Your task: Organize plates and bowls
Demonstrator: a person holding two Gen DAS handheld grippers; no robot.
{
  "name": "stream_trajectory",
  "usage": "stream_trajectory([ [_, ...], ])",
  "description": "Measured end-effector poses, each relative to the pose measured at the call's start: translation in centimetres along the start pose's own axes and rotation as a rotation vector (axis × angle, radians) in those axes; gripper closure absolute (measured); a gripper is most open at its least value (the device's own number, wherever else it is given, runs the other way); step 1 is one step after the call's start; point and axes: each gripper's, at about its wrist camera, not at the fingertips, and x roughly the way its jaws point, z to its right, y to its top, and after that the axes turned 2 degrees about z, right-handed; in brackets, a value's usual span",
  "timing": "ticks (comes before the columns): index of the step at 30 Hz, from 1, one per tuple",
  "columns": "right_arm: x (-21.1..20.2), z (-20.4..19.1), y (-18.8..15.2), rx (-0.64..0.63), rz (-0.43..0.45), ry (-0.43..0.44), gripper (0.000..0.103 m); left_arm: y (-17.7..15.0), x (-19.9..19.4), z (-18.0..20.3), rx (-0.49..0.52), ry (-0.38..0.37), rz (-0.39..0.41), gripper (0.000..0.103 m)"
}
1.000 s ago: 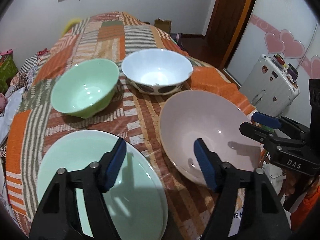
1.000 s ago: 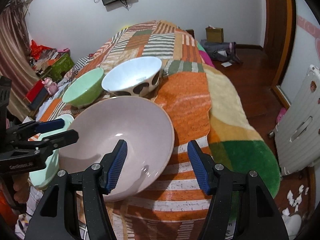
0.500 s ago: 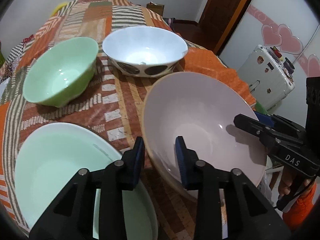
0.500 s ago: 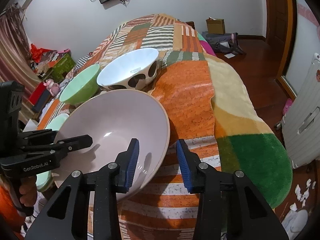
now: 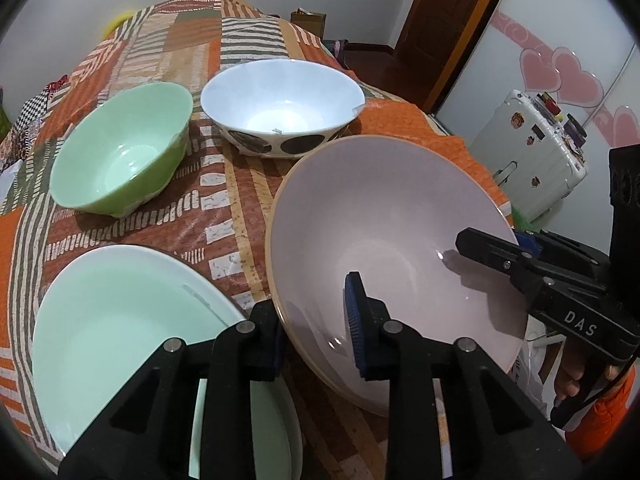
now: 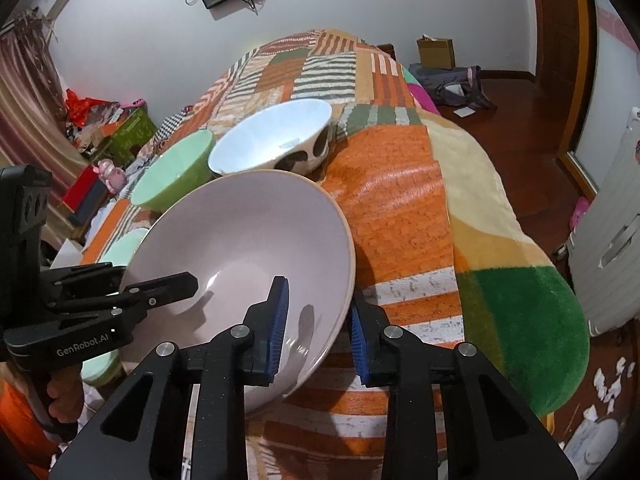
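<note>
Both grippers have just closed onto the wide pale-pink ceramic bowl [image 5: 392,236]: left gripper [image 5: 316,332] pinching its near-left rim, right gripper [image 6: 316,320] its near-right rim, beside the mint-green plate [image 5: 120,320].

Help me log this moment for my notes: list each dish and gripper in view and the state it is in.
Large pale pink bowl: tilted, rim clamped on two sides.
Left gripper: jaws just closed, shut on the pink bowl's near rim.
Right gripper: jaws just closed, shut on the pink bowl's rim.
Small green bowl: upright, empty, free on the patterned blanket.
White bowl with dark spots: upright, empty.
Mint green plate: flat, empty.
</note>
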Motion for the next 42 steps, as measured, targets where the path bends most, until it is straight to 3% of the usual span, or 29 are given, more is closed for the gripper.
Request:
stream_trajectory([
  [18, -2.1, -5.9, 1.8, -0.103, 0.091, 0.036, 0.077, -0.9, -7.6, -3.2, -0.063, 0.014, 0.165, 0.077],
  [31, -0.6, -12.1, 2.0, -0.178, 0.101, 0.113, 0.078, -3.9, -12.7, -8.7, -0.161, 0.071, 0.249, 0.077],
  [42, 1.5, -18.3, 1.2, -0.253, 0.074, 0.2, 0.078, -7.1, -15.9, -14.0, -0.25, 0.143, 0.272, 0.077],
])
